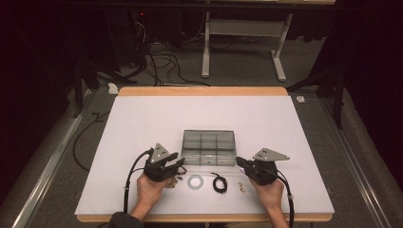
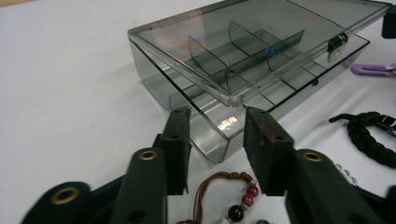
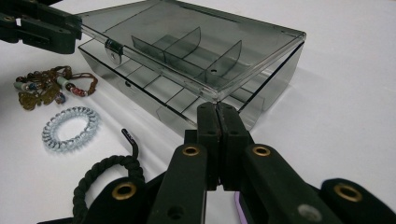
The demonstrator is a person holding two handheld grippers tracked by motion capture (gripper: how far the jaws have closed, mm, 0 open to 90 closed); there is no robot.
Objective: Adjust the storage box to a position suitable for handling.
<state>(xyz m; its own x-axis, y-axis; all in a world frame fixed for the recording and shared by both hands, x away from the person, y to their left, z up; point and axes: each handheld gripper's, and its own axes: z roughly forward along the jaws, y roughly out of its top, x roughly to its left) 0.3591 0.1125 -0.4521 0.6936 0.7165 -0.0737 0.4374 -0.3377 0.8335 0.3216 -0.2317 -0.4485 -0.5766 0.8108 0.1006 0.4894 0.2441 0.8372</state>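
- A white-topped table (image 1: 142,123) with a wooden edge stands on grey carpet (image 1: 237,71) in a dim room.
- Beyond it, the pale legs of a second table (image 1: 205,52) rise from the floor.
- Black cables (image 1: 159,61) lie tangled on the carpet by dark equipment, where a small red light (image 1: 141,14) glows.
- Darkness closes in at both sides.
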